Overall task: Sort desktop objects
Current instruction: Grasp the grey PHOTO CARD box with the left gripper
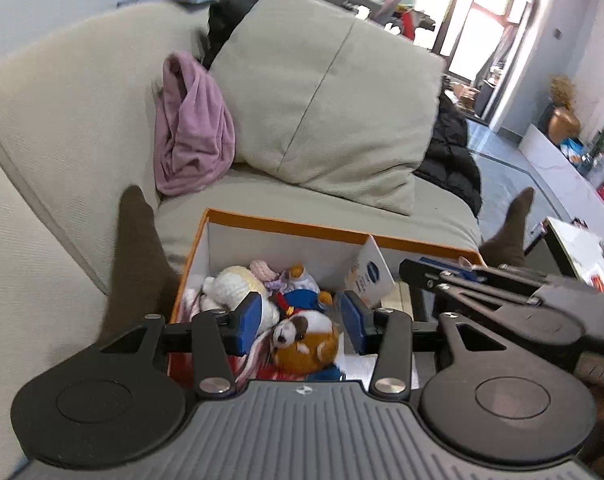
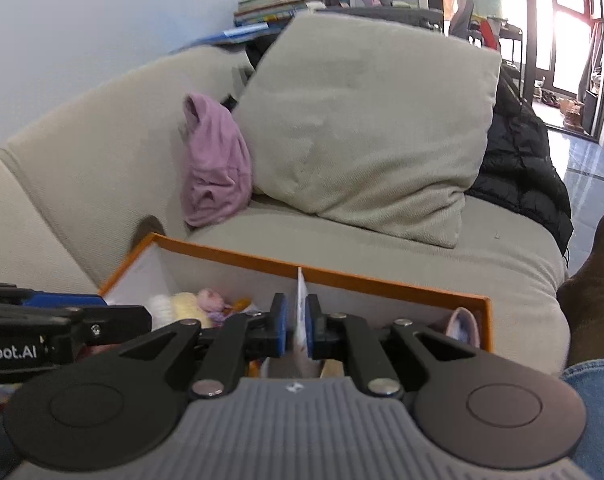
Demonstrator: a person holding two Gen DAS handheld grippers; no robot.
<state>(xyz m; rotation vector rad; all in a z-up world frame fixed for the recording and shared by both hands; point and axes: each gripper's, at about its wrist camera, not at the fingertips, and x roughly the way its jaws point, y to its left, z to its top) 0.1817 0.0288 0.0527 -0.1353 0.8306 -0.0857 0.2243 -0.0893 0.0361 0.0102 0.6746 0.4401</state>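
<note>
left gripper (image 1: 300,322) spread above plush toys (image 1: 303,340) | right gripper (image 2: 296,330) pinching white card (image 2: 302,312) | orange-rimmed box (image 2: 381,278) on sofa (image 2: 421,248)

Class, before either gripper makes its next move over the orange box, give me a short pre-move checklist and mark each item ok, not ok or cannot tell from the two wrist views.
1. Right gripper has a firm hold: jaws closed on the white card. Ok.
2. Left gripper is free: jaws open, nothing between them. Ok.
3. Left gripper is over the toy side: the panda plush lies just below. Ok.
4. Orange box sits level on the sofa. Ok.
5. The two grippers have clearance from each other: close together, gap unclear. Cannot tell.
6. Card is free of the box's contents: its lower edge is hidden. Cannot tell.
</note>
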